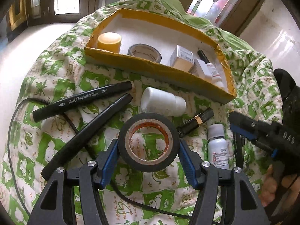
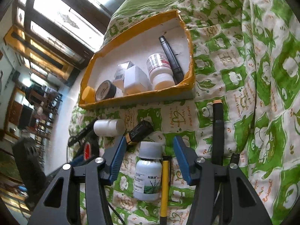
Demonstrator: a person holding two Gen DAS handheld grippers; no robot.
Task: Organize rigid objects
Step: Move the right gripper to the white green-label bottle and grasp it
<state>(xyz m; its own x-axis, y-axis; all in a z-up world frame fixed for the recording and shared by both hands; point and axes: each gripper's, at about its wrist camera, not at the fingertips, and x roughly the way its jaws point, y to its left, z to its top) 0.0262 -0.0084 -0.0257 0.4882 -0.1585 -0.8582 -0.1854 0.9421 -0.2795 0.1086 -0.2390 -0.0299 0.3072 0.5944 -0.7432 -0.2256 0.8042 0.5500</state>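
Two tools work over the bedspread (image 1: 56,71): the left tool (image 1: 148,146) grips the black tape roll (image 1: 148,142), lifted; carry it level into the yellow-rimmed box (image 1: 150,65). The right tool (image 2: 148,153) straddles the white bottle (image 2: 149,170), released; close squarely on its cap.

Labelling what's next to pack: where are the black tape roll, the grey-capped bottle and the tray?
Black tape roll (image 1: 148,142): left wrist view, its rim.
Grey-capped bottle (image 2: 148,176): right wrist view, its label.
Tray (image 2: 138,96): right wrist view, near wall.

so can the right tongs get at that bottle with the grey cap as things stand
Probably yes. The right tongs stand open astride the grey-capped bottle, pads clear of it on both sides. Only a yellow pen lies close against its side and might get pinched along with it.
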